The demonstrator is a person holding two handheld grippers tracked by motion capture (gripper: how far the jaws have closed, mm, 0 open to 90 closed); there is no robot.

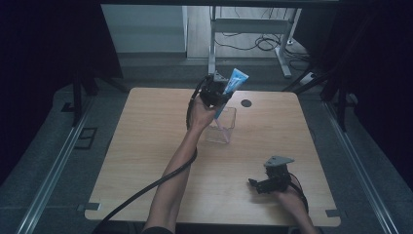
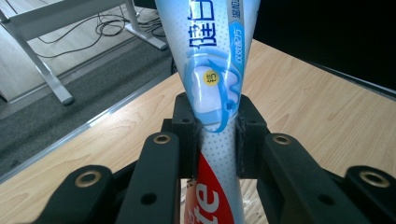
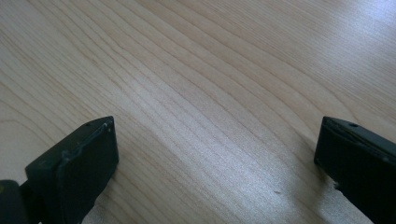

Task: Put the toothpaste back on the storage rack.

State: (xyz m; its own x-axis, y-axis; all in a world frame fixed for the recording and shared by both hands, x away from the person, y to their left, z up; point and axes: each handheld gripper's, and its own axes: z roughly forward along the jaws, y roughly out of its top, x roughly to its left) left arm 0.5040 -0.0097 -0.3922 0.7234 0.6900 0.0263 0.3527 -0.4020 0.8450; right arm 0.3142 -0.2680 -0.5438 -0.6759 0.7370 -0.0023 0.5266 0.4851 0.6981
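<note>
Toothpaste tube (image 2: 212, 88) clamped between left gripper (image 1: 215, 93) fingers, held tilted above clear plastic box (image 1: 231, 127) at mid-table (image 1: 146, 146), apparently not yet set inside; right gripper (image 1: 267, 184) fingers spread wide, empty, low over bare wood.

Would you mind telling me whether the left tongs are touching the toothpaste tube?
Touching. The left gripper view shows the left tongs with both jaws pressed against the sides of the toothpaste tube, no gap on either side.

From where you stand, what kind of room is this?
Probably a lab or recording studio: a lone wooden table ringed by black curtains, floor rails alongside, loose cables under a bare desk frame behind.
</note>
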